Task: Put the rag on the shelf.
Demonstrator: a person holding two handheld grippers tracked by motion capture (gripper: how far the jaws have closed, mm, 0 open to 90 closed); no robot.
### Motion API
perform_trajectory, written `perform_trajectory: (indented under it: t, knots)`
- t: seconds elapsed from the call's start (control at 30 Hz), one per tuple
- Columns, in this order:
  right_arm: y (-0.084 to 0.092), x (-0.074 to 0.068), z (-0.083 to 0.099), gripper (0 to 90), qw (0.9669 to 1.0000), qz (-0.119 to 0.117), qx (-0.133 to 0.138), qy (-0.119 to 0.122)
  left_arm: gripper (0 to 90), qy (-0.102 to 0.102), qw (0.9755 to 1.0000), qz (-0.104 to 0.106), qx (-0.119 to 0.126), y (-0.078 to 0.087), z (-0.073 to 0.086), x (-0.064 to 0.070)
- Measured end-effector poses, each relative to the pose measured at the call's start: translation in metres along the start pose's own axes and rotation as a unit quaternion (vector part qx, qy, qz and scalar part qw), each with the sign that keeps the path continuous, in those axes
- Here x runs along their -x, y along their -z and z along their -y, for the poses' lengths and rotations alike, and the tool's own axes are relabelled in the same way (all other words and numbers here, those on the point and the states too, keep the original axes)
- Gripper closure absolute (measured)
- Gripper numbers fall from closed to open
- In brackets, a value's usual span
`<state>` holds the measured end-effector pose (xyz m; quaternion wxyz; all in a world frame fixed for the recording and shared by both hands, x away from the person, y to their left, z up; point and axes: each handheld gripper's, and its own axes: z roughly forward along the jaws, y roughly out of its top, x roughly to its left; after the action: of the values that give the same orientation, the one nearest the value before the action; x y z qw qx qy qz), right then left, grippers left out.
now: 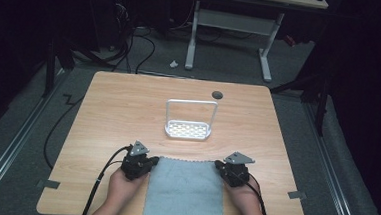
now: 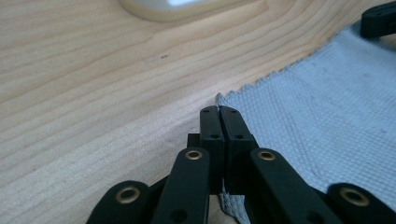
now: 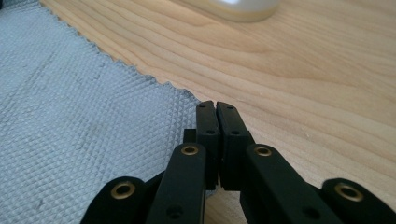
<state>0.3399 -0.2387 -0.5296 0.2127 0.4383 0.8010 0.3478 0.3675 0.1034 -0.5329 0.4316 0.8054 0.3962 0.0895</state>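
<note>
Cloth lengthwise toward the person

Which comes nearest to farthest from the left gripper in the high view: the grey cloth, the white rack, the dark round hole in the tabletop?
From the left gripper:
1. Grey cloth, at its jaws, on its right.
2. White rack, mid-table, beyond it.
3. Dark round hole, near the far edge.

The pale grey waffle-weave cloth looked matt and rough, its edge pinked; the light wooden table was smooth and grained; the white plastic rack shone glossy; the black gripper jaws appeared matt plastic
</note>
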Motion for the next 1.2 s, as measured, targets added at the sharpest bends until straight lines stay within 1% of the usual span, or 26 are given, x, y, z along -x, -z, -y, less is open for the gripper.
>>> perform_trajectory:
  t: [0.07, 0.1, 0.13, 0.17, 0.2, 0.23, 0.33, 0.43, 0.53, 0.6, 0.63, 0.67, 0.7, 0.73, 0.77, 0.8, 0.83, 0.87, 0.93, 0.97, 1.0, 1.03, 1.07, 1.1, 1.17, 1.2]
  knots:
    - [0.004, -0.002, 0.0, 89.4, 0.9999, -0.001, 0.014, 0.0, 88.3, 0.01, 0.9998, 0.006, 0.016, 0.006, 0.0, -0.002]
    - [0.004, -0.002, 0.0, 89.4, 0.9999, -0.001, 0.014, 0.0, 88.3, 0.01, 0.9998, 0.006, 0.016, 0.006, 0.0, -0.002]
    - [0.009, -0.004, 0.0, 89.4, 0.9996, -0.001, 0.029, -0.002, 88.3, 0.009, 0.9996, 0.004, 0.028, 0.012, 0.0, -0.002]
    - [0.011, -0.005, 0.0, 89.4, 0.9993, -0.001, 0.038, -0.002, 88.3, 0.007, 0.9993, 0.002, 0.035, 0.015, 0.0, -0.001]
    - [0.011, -0.005, 0.0, 89.4, 0.9993, -0.001, 0.038, -0.002, 88.3, 0.007, 0.9993, 0.002, 0.035, 0.015, 0.0, -0.001]
    - [0.016, -0.008, -0.001, 89.3, 0.9987, 0.001, 0.051, -0.001, 88.3, 0.005, 0.9989, 0.002, 0.047, 0.02, 0.0, 0.002]
    - [0.023, -0.011, -0.002, 89.4, 0.9976, 0.007, 0.068, 0.006, 88.2, 0.0, 0.9977, 0.001, 0.068, 0.027, -0.001, 0.006]
    - [0.027, -0.012, -0.003, 89.3, 0.9966, 0.011, 0.081, 0.006, 88.2, -0.005, 0.9972, 0.0, 0.074, 0.03, -0.003, 0.009]
    - [0.033, -0.012, -0.007, 89.3, 0.9944, 0.015, 0.105, -0.001, 88.2, -0.013, 0.9964, -0.001, 0.084, 0.034, -0.005, 0.013]
    - [0.036, -0.013, -0.008, 89.3, 0.9938, 0.017, 0.11, 0.001, 88.2, -0.017, 0.9949, 0.0, 0.1, 0.04, -0.009, 0.017]
    - [0.037, -0.013, -0.008, 89.3, 0.9935, 0.018, 0.112, 0.006, 88.3, -0.019, 0.9942, 0.0, 0.106, 0.042, -0.01, 0.019]
    - [0.037, -0.013, -0.008, 89.3, 0.9935, 0.018, 0.112, 0.006, 88.3, -0.019, 0.9942, 0.0, 0.106, 0.042, -0.01, 0.019]
    - [0.04, -0.015, -0.01, 89.3, 0.9924, 0.018, 0.121, 0.008, 88.3, -0.025, 0.9929, -0.001, 0.117, 0.047, -0.014, 0.022]
    - [0.042, -0.016, -0.011, 89.3, 0.9919, 0.019, 0.126, 0.008, 88.3, -0.028, 0.9922, -0.002, 0.121, 0.049, -0.016, 0.024]
    - [0.042, -0.016, -0.011, 89.3, 0.9919, 0.019, 0.126, 0.008, 88.3, -0.028, 0.9922, -0.002, 0.121, 0.049, -0.016, 0.024]
    - [0.047, -0.017, -0.015, 89.3, 0.9901, 0.019, 0.139, 0.008, 88.3, -0.033, 0.9909, -0.003, 0.13, 0.053, -0.019, 0.028]
    - [0.05, -0.018, -0.017, 89.3, 0.9889, 0.02, 0.147, 0.009, 88.3, -0.033, 0.9909, -0.003, 0.13, 0.053, -0.019, 0.028]
    - [0.053, -0.019, -0.019, 89.3, 0.9879, 0.021, 0.153, 0.009, 88.3, -0.036, 0.9897, -0.002, 0.139, 0.056, -0.023, 0.03]
    - [0.058, -0.02, -0.024, 89.3, 0.9861, 0.022, 0.164, 0.014, 88.4, -0.041, 0.9885, -0.001, 0.146, 0.061, -0.027, 0.032]
    - [0.058, -0.02, -0.024, 89.3, 0.9861, 0.022, 0.164, 0.014, 88.4, -0.041, 0.9885, -0.001, 0.146, 0.061, -0.027, 0.032]
    - [0.063, -0.02, -0.029, 89.4, 0.9842, 0.025, 0.174, 0.017, 88.5, -0.047, 0.9871, -0.004, 0.153, 0.065, -0.031, 0.033]
    - [0.064, -0.02, -0.03, 89.4, 0.9837, 0.024, 0.178, 0.016, 88.5, -0.05, 0.9864, -0.006, 0.156, 0.067, -0.033, 0.034]
    - [0.064, -0.02, -0.03, 89.4, 0.9837, 0.024, 0.178, 0.016, 88.5, -0.05, 0.9864, -0.006, 0.156, 0.067, -0.033, 0.034]
    - [0.066, -0.02, -0.034, 89.4, 0.9827, 0.023, 0.183, 0.015, 88.6, -0.048, 0.9851, -0.007, 0.165, 0.069, -0.036, 0.034]
    - [0.068, -0.019, -0.037, 89.4, 0.9816, 0.027, 0.189, 0.013, 88.6, -0.047, 0.984, -0.006, 0.171, 0.07, -0.04, 0.034]
    - [0.069, -0.018, -0.039, 89.4, 0.9808, 0.026, 0.193, 0.012, 88.6, -0.047, 0.984, -0.006, 0.171, 0.07, -0.04, 0.034]
